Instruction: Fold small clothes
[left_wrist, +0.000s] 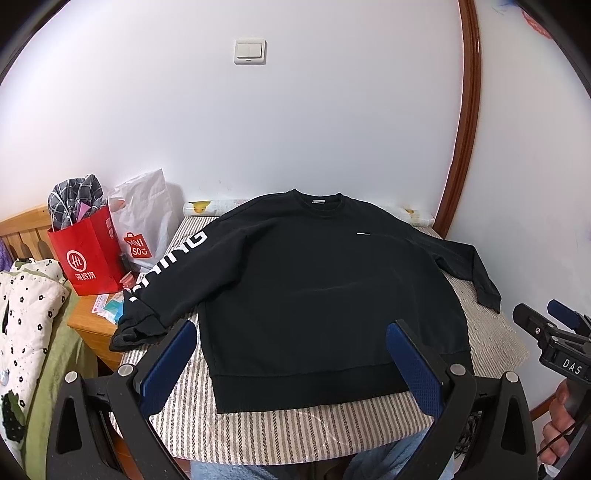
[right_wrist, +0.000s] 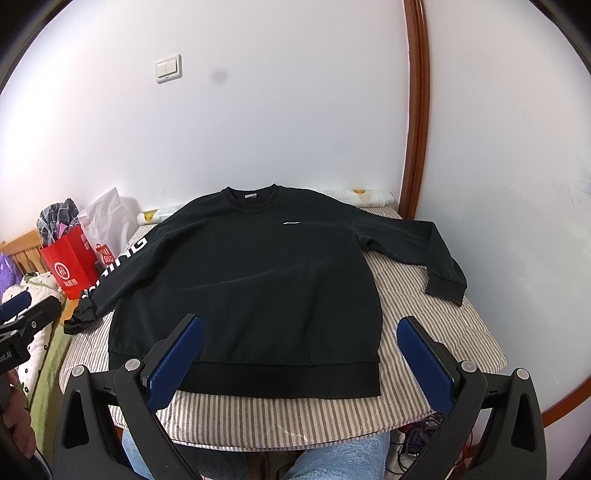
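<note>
A black sweatshirt (left_wrist: 314, 280) lies flat and face up on the striped table (left_wrist: 280, 432), and everything here is told from that sweatshirt. Its neck hole is at the far side by the white wall, and its thick bottom band is on the near side, close to the person. No fold has been made yet, I think, so the whole job is still to do. The sleeve with big white letters (left_wrist: 166, 262) goes out to the left of the sweatshirt and its cuff hangs off the table edge. The plain sleeve (right_wrist: 424, 254) goes out to the right and bends back toward the near side. The left gripper (left_wrist: 295, 365) hangs just over the bottom band, with its blue fingers wide apart and nothing in them. The right gripper (right_wrist: 299, 358) is over the band's right corner, also wide apart and holding nothing. Left of the sweatshirt, past the lettered sleeve, stands a red bag (left_wrist: 88, 254) with a white bag (left_wrist: 144, 218) beside it. The sleeves most likely need to go in first, then the body gets folded up
</note>
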